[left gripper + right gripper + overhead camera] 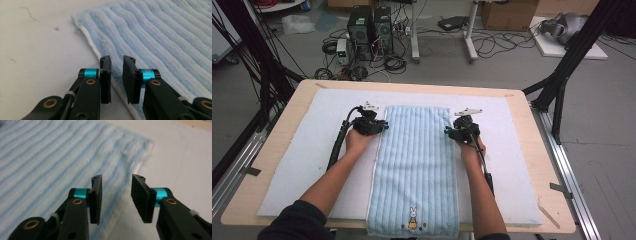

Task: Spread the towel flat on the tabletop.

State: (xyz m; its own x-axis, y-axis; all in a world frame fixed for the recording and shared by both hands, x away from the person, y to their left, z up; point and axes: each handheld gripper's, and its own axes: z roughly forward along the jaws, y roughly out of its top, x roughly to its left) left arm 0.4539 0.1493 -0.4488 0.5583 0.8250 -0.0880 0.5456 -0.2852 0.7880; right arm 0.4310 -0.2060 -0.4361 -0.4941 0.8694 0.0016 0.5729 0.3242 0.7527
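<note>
A light blue ribbed towel (414, 167) is lying flat down the middle of the white mat (287, 165) on the wooden table (532, 130). Its long axis is running from the person's edge away toward the far side, its ribs following the same line. The near end, carrying a small rabbit picture (413, 216), is hanging over the table's front edge, and the far end is lying square between the two grippers.

The high view is taking in the whole cloth, both forearms and the floor behind, littered with cables and computer cases (369, 27). The gripper views are offering close looks instead: the towel's white hem, its pile and faint marks on the mat.

The left gripper (371, 123) is sitting at the towel's left far corner. In the left gripper view, the left gripper (117, 76) is keeping its jaws a narrow gap apart, straddling the towel's (160, 37) white edge without pinching it.

The right gripper (460, 130) is sitting at the right far corner. In the right gripper view, the right gripper (117, 196) is holding its jaws wider apart, over the border of the towel (50, 157), gripping nothing.
</note>
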